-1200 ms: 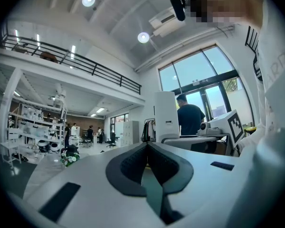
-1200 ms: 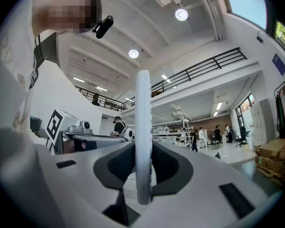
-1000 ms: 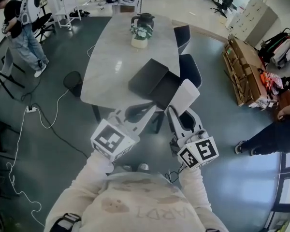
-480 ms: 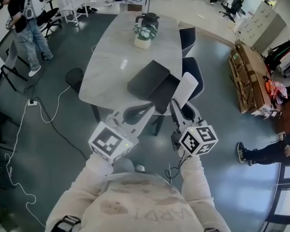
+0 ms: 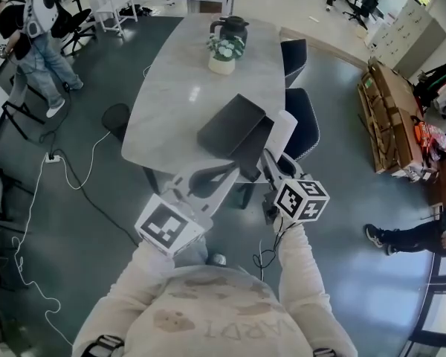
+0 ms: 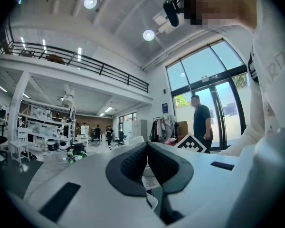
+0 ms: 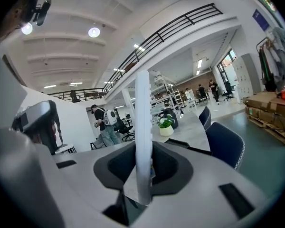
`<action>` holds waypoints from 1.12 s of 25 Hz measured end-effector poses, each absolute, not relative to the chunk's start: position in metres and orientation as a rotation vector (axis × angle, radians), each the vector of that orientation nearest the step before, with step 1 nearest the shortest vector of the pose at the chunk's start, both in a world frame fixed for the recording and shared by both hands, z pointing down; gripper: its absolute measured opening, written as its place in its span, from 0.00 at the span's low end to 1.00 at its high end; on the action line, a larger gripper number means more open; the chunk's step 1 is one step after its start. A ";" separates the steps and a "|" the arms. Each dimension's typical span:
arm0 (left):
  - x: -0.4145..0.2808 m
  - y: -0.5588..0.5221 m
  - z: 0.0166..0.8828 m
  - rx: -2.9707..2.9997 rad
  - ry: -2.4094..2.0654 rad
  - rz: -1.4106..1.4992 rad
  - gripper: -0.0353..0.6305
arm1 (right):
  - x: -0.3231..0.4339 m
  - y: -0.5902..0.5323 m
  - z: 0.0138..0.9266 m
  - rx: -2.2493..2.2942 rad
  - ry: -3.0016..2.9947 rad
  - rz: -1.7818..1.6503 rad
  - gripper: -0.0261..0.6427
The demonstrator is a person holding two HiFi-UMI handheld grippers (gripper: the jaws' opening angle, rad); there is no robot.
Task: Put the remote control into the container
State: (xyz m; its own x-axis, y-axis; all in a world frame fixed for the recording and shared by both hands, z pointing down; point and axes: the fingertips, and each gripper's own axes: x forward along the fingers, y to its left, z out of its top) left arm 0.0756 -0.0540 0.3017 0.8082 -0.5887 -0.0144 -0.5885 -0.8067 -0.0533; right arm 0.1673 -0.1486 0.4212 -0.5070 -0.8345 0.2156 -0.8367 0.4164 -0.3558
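The right gripper's [image 7: 143,163] pads pinch the remote [image 7: 142,122] by one end. Its thin edge faces the camera, and most of the white slab juts out beyond the jaws. Holding it by the end probably leaves the free length to go into the box first.

From the head view, the remote reaches forward to the right side of the black container [image 5: 227,129]. I cannot tell whether the two touch. The container sits at the table's [image 5: 175,88] near edge, toward its near right corner, likely kept there for easy reach.

The left gripper's [image 6: 147,148] jaws are pressed together with nothing between them. It points level at the container's near side from just off the table's near edge, perhaps ready to steady the box.

A chair [image 5: 306,121] is tucked in at the table's right edge, just beside the remote.
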 end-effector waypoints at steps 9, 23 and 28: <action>0.066 -0.077 0.302 -2.955 0.922 0.012 0.07 | 0.170 -0.183 0.468 1.613 -2.484 0.866 0.18; 0.017 -0.122 0.313 -2.997 1.001 0.005 0.07 | 0.165 -0.228 0.548 1.690 -2.144 1.279 0.18; 0.003 -0.133 0.318 -3.006 1.015 0.002 0.07 | 0.164 -0.236 0.571 1.693 -2.038 1.353 0.18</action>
State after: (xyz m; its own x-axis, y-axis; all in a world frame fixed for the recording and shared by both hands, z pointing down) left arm 0.0027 -0.1329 0.3182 0.7953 -0.6062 0.0088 -0.6061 -0.7948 0.0300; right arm 0.1636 -0.2364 0.5707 -0.3431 -0.6988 0.6277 -0.8498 -0.0538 -0.5244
